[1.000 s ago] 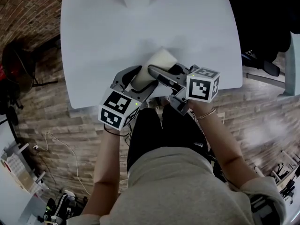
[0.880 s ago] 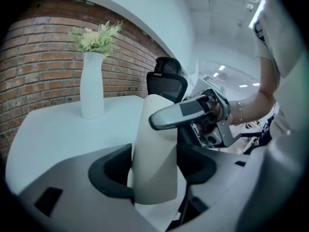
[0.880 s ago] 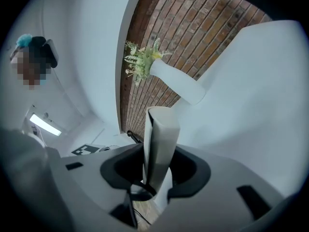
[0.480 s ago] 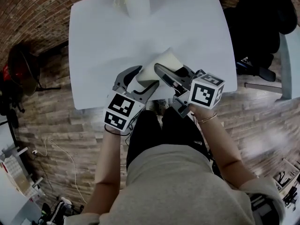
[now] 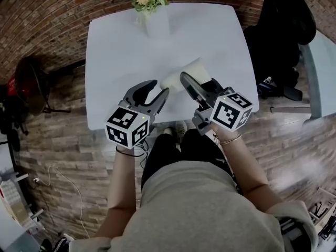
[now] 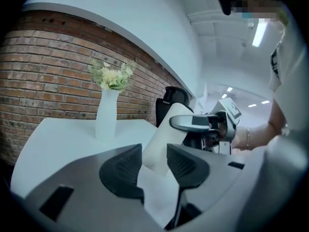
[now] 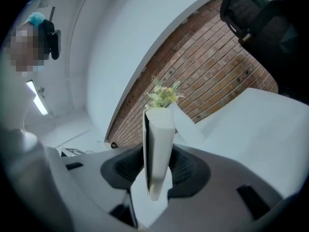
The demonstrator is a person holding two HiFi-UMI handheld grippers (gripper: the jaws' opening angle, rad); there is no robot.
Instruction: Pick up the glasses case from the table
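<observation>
**Head view.** The left gripper (image 5: 160,86) and the right gripper (image 5: 195,81) both meet the white glasses case (image 5: 185,71) at the near edge of the table (image 5: 121,51). One gripper is at each end, and their jaws angle in towards one another. The person's forearms reach forward from the lap, with the marker cubes nearest the body. A vase (image 5: 157,21) of flowers stands well apart at the far edge.

**Left gripper view.** The jaws have just been closing. The case rises between the two pads, and both pads appear to lie against its faces, so I read this as a grip. The other gripper shows beyond it, at the case's far end.

**Right gripper view.** These jaws have also just been closing. They are now clamped on the case, which stands edge-on between the pads. The gripper points nearly level.

**Assessment.** The pick-up appears made and the lift is in hand. The case looks to be off the tabletop, though the gap beneath it is not plainly visible. The next move calls for firm pressure at both ends. The hands should rise together at an even spacing, so the case is neither twisted nor pulled from one grip.
</observation>
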